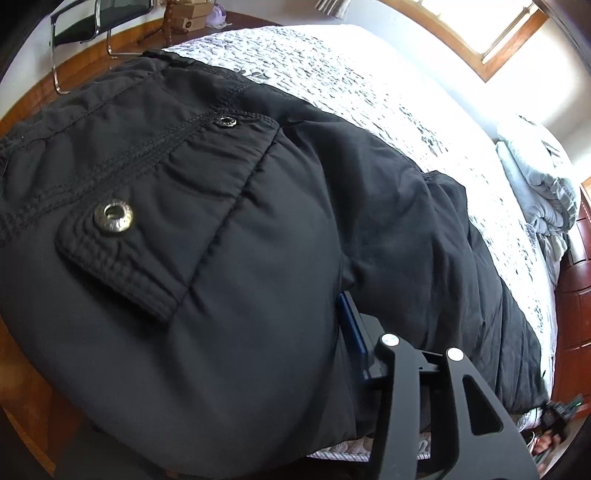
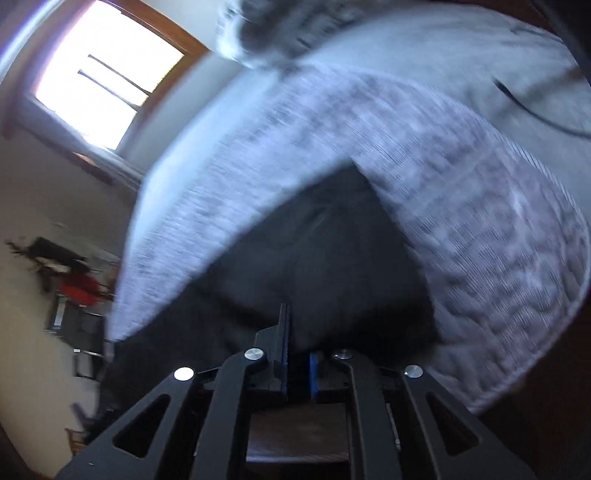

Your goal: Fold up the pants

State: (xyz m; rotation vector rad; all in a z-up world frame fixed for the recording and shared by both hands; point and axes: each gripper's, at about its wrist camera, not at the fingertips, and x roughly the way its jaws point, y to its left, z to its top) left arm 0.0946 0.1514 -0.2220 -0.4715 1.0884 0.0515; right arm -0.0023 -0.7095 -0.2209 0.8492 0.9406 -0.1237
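Note:
Black pants (image 1: pixel 258 229) lie along a bed with a white and grey patterned quilt (image 1: pixel 369 92). A pocket flap with a metal snap (image 1: pixel 113 217) bulges close to the left wrist camera. My left gripper (image 1: pixel 295 310) is at this near end of the pants. Only its right finger (image 1: pixel 352 332), with a blue pad, shows beside the cloth. The other finger is hidden under the fabric, so its grip is unclear. In the blurred right wrist view, dark pants cloth (image 2: pixel 325 258) runs in between the nearly touching pads of my right gripper (image 2: pixel 297 321), which is shut on it.
A crumpled grey blanket (image 1: pixel 539 184) lies at the far end of the bed, beside dark wooden furniture (image 1: pixel 576 295). A metal-framed chair (image 1: pixel 92 22) stands on the wooden floor beyond the bed. A bright window (image 2: pixel 99 74) is in the wall. A dark cable (image 2: pixel 535 114) crosses the quilt.

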